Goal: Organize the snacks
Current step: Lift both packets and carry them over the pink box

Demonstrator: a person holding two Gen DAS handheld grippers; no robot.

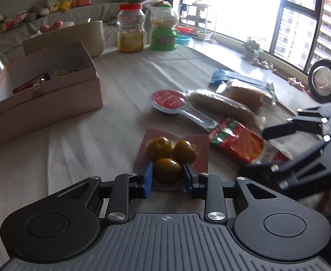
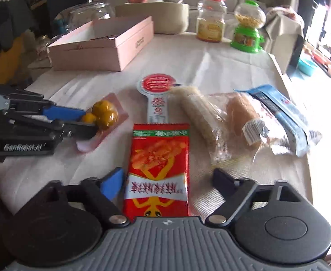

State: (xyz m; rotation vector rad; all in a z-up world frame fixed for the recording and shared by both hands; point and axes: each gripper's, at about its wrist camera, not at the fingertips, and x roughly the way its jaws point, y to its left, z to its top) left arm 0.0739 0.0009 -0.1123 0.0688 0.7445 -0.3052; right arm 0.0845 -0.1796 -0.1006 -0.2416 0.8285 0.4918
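A pink pack of three yellow-green fruits (image 1: 169, 155) lies on the cloth; my left gripper (image 1: 167, 176) is shut on its near end, blue pads on either side of the nearest fruit. It also shows in the right wrist view (image 2: 104, 113). A red snack packet (image 2: 159, 169) lies between the wide-open fingers of my right gripper (image 2: 167, 180), untouched; it also shows in the left wrist view (image 1: 242, 144). Beyond lie a red-lidded jelly cup with spoon (image 2: 157, 85), a sausage-like roll (image 2: 198, 115), a wrapped bun (image 2: 251, 117) and a blue packet (image 2: 285, 113). An open pink box (image 1: 52, 90) holds snacks at left.
A beige container (image 2: 156, 18), a red-lidded jar (image 2: 211, 18), a green candy dispenser (image 2: 247, 29) and a glass jar (image 2: 91, 13) stand at the table's back. The table's right edge (image 2: 305, 149) runs close to the blue packet. A windowsill with ornaments (image 1: 267, 63) is on the far right.
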